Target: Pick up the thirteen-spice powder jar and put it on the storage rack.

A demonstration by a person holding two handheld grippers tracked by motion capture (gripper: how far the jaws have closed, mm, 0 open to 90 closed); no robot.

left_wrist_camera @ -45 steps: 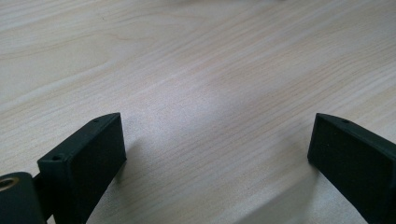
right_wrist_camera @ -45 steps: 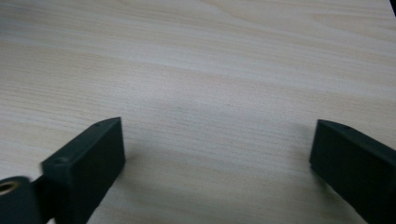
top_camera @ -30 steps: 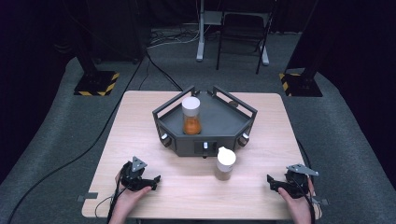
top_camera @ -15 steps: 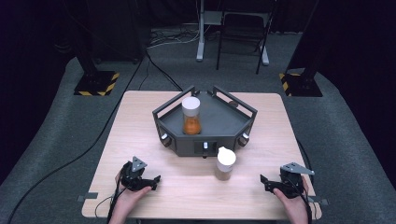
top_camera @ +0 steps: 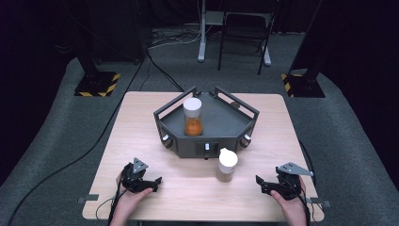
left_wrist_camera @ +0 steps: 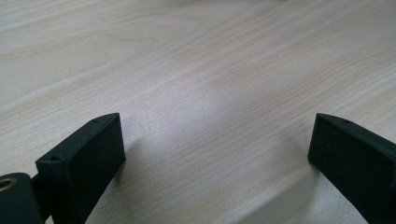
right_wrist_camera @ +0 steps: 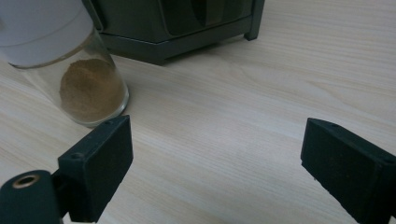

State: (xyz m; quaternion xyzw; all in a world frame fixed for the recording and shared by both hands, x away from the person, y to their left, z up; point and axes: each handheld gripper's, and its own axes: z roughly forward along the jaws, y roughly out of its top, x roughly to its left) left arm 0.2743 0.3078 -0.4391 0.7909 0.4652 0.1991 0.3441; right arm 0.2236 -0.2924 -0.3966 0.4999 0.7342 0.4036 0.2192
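A small glass jar (top_camera: 227, 165) with a white lid and brown powder stands on the wooden table (top_camera: 188, 193), just in front of a dark grey angular tray (top_camera: 221, 120). Inside the tray stands a second white-lidded jar (top_camera: 192, 117) with orange contents. My left gripper (top_camera: 153, 182) rests near the table's front left, open, with bare wood between its jaws (left_wrist_camera: 217, 154). My right gripper (top_camera: 263, 183) sits at the front right, open and holding nothing (right_wrist_camera: 215, 158). In the right gripper view the brown-powder jar (right_wrist_camera: 70, 70) is beyond its left jaw, apart from it.
The tray's front wall (right_wrist_camera: 187, 28) carries knobs and lies just behind the powder jar. Off the table there are black stands with yellow-striped bases (top_camera: 96, 84), a chair (top_camera: 244, 28) and cables on the grey carpet.
My right gripper has slid a little to the left, toward the brown-powder jar. The left gripper and both jars have stayed put.
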